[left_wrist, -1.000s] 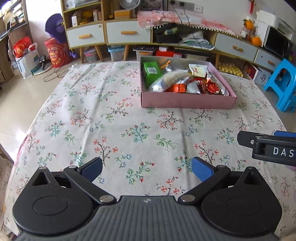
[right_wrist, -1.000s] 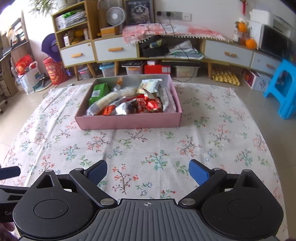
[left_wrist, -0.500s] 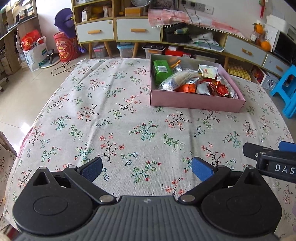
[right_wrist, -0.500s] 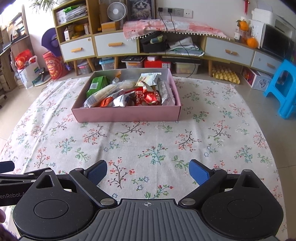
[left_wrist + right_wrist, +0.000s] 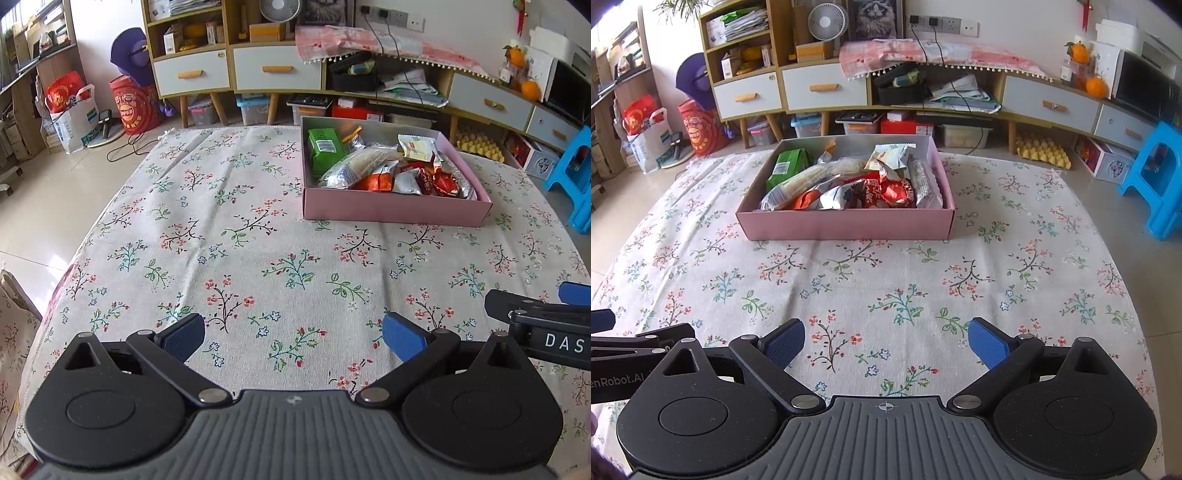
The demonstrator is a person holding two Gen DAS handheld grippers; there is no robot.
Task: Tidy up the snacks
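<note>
We find the pink snack box [image 5: 846,221] well ahead of both empty, spread-fingered grippers, dead ahead of the right gripper [image 5: 886,341] and ahead-right of the left gripper [image 5: 293,338], long axis crosswise.

Home living rm: floral tablecloth [image 5: 886,273], wooden drawer cabinets [image 5: 823,88], desk fan [image 5: 827,22], cat picture [image 5: 873,18], microwave [image 5: 1145,92], blue plastic stool [image 5: 1156,177].

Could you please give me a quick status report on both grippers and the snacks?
Left gripper and right gripper open, empty, above floral tablecloth. Wrapped snacks piled inside pink cardboard box. Path to box clear.
</note>
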